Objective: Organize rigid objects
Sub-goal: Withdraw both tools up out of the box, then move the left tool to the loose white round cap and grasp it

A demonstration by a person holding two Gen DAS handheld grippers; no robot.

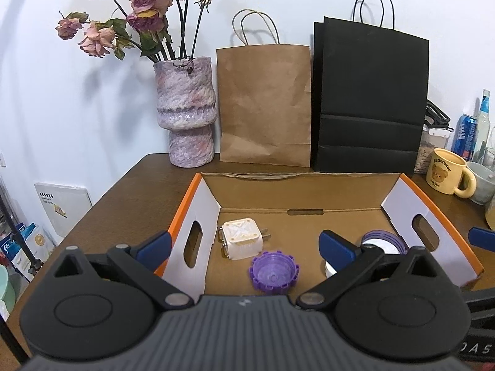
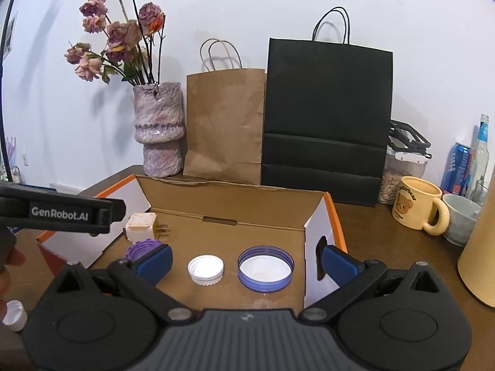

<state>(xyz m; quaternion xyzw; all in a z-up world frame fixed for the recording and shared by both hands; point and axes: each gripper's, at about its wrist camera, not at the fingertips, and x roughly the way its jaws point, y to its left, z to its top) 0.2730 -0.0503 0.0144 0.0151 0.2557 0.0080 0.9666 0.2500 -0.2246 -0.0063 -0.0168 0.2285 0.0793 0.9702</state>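
left gripper [image 2: 62, 215] – "GenRobot.AI"; mug [image 2: 416, 205] – "Butterbear"

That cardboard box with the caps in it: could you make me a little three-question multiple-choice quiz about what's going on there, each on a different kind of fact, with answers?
1. Where does the white charger plug lie?
A. In the box's left part, beside the purple toothed cap
B. On the table next to the mug
C. Inside the black bag

2. How many loose caps or lids lie in the cardboard box?
A. One
B. Three
C. Five

3. What state is the right gripper in?
A. Shut on the white cap
B. Shut on the blue-rimmed lid
C. Open, holding nothing

Answers:
1 A: the plug sits just behind the purple toothed cap.
2 B: that cap, a white ribbed cap and a blue-rimmed lid.
3 C: its fingers stand wide apart, with both right-hand lids lying free on the box floor.
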